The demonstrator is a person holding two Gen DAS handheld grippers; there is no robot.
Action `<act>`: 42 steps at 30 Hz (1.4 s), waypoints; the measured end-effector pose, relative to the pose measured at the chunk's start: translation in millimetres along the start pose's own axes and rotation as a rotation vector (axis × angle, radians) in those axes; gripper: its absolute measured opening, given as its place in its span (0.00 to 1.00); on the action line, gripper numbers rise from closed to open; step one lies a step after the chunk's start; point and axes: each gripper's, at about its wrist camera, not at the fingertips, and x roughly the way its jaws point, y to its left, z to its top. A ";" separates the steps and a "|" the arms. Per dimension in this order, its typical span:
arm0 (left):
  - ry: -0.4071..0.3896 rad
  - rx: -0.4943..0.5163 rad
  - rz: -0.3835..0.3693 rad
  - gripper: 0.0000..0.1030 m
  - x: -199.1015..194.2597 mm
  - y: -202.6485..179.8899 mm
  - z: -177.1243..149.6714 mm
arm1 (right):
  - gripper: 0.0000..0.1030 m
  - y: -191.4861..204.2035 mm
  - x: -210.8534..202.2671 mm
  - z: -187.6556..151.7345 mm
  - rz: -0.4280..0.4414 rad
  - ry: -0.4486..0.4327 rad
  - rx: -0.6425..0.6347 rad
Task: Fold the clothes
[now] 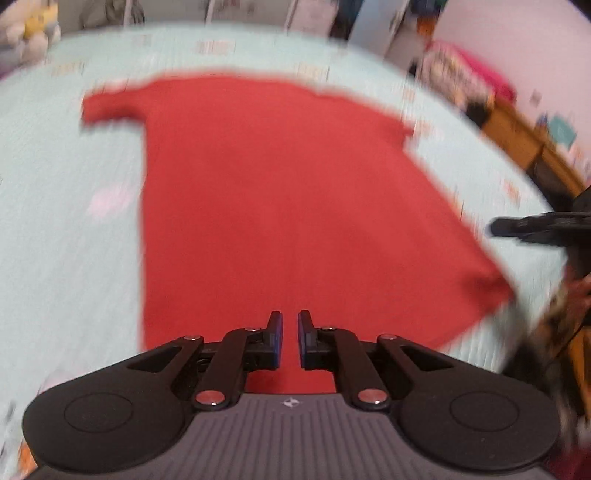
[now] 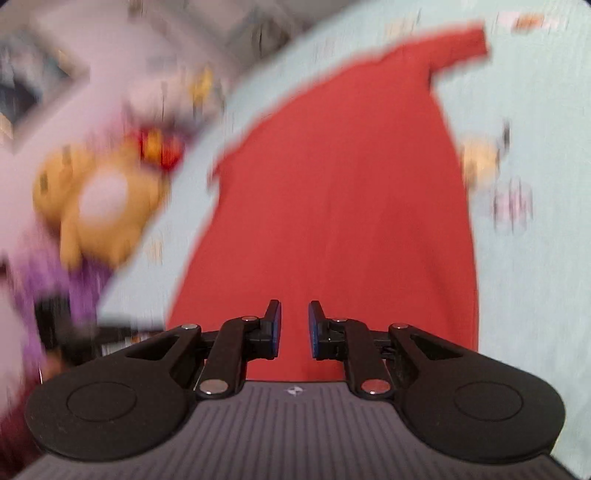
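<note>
A red T-shirt (image 1: 280,192) lies spread flat on the pale mint bed cover (image 1: 70,221), collar end far from me, hem nearest. My left gripper (image 1: 290,317) hovers over the hem, its blue-padded fingers a narrow gap apart with nothing held. The right wrist view shows the same shirt (image 2: 340,192) lengthwise, one sleeve (image 2: 461,48) at the top right. Over the hem there, my right gripper (image 2: 294,306) stands open and empty. The right gripper's black body (image 1: 535,225) also shows at the right edge of the left wrist view. Both views are motion-blurred.
A yellow plush toy (image 2: 99,206) and purple cloth (image 2: 66,284) lie off the bed's left side in the right wrist view. A wooden bed frame edge (image 1: 524,136) and cluttered items (image 1: 465,81) sit at the far right. Soft toys (image 1: 29,33) rest at the far left corner.
</note>
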 end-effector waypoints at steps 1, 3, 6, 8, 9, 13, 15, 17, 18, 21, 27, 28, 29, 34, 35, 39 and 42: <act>-0.031 -0.005 -0.010 0.22 10.8 -6.4 12.3 | 0.16 -6.0 10.9 15.5 -0.012 -0.044 0.039; -0.031 -0.001 -0.022 0.33 28.3 -15.1 18.5 | 0.17 -16.8 33.6 36.3 -0.044 -0.096 0.102; 0.029 0.008 -0.043 0.33 27.9 -14.7 -0.1 | 0.17 -26.8 68.3 35.5 -0.133 -0.054 0.111; 0.069 0.014 -0.057 0.33 27.6 -14.4 -12.5 | 0.14 -29.3 71.2 16.7 -0.152 -0.006 0.084; 0.089 0.017 -0.064 0.33 27.5 -14.3 -18.7 | 0.13 -29.5 67.4 2.6 -0.151 0.024 0.062; 0.170 0.028 -0.092 0.34 26.9 -13.8 -43.6 | 0.13 -20.4 17.6 -46.8 -0.113 0.167 -0.019; 0.182 -0.025 -0.166 0.34 17.3 -0.2 -41.1 | 0.14 -21.5 -0.8 -51.6 -0.073 0.237 -0.027; 0.139 -0.048 -0.166 0.36 25.8 10.5 -17.4 | 0.16 -28.9 -1.2 -29.3 -0.046 0.206 0.010; 0.116 -0.058 -0.164 0.38 30.5 15.7 -5.1 | 0.17 -33.9 2.2 -14.9 -0.039 0.176 0.028; 0.001 -0.101 -0.131 0.42 65.8 29.6 44.8 | 0.18 -49.2 35.5 44.8 -0.048 0.041 0.083; -0.067 -0.340 0.040 0.41 134.7 84.3 75.6 | 0.19 -87.5 131.8 126.6 -0.060 -0.100 0.172; -0.066 -0.331 0.016 0.42 129.6 84.5 70.0 | 0.20 -90.3 141.3 122.9 -0.059 -0.056 0.173; -0.066 -0.320 -0.010 0.42 123.5 84.1 64.1 | 0.19 -91.3 146.3 116.6 -0.046 -0.016 0.165; 0.093 -0.224 -0.183 0.45 89.7 77.8 33.8 | 0.19 -74.7 109.1 57.3 0.115 0.226 0.002; 0.091 -0.249 -0.205 0.44 87.5 81.8 37.4 | 0.19 -72.5 101.2 51.3 0.129 0.270 -0.023; -0.014 -0.307 -0.269 0.50 102.5 95.0 75.0 | 0.30 -78.6 97.7 92.5 0.143 0.221 -0.042; -0.121 -0.311 -0.199 0.51 129.8 98.7 108.7 | 0.31 -88.1 113.1 141.4 0.112 0.077 -0.025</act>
